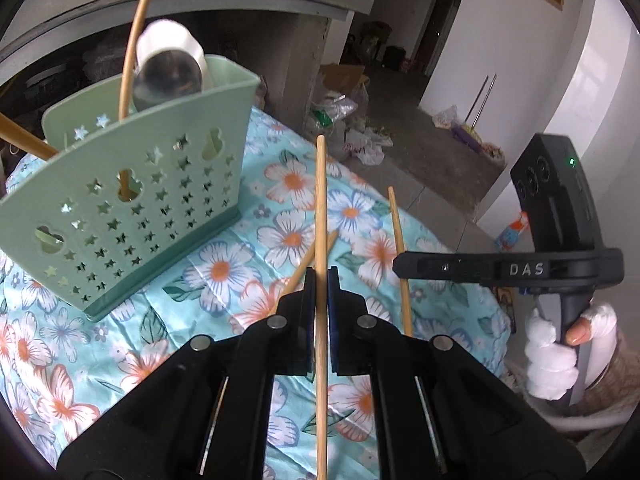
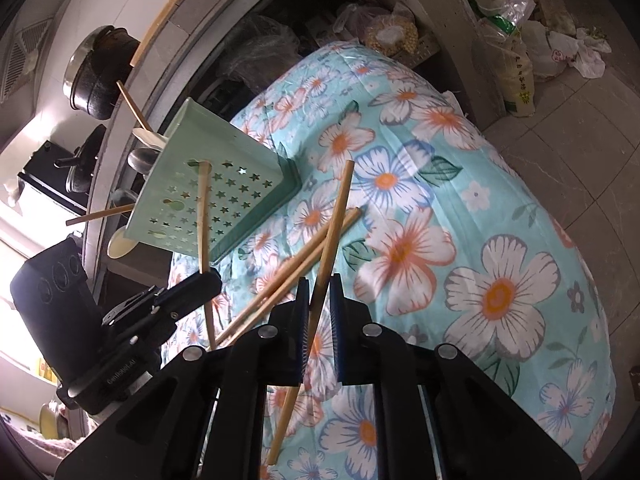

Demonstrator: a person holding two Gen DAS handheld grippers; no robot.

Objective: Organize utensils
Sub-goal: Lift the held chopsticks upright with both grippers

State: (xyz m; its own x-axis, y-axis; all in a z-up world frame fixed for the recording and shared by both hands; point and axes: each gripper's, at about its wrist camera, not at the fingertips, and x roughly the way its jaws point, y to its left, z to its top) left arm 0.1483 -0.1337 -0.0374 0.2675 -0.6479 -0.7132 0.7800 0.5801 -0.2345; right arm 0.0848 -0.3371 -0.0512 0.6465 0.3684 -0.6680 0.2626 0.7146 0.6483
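My left gripper (image 1: 318, 276) is matte black plastic with round silver pins and blue-faced fingers (image 1: 333, 280). My right gripper (image 1: 404, 264), at the frame's right, carries white "DAS" lettering and a green light; the hand (image 1: 560, 344) wears a fluffy white glove.

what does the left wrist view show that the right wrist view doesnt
Only the left wrist view: a gloved hand gripping the right gripper's handle, and a doorway.
Only the right wrist view: a black pot, and two loose chopsticks on the cloth.
Both: the green holder with spoons on the floral cloth, and each gripper shut on a chopstick.
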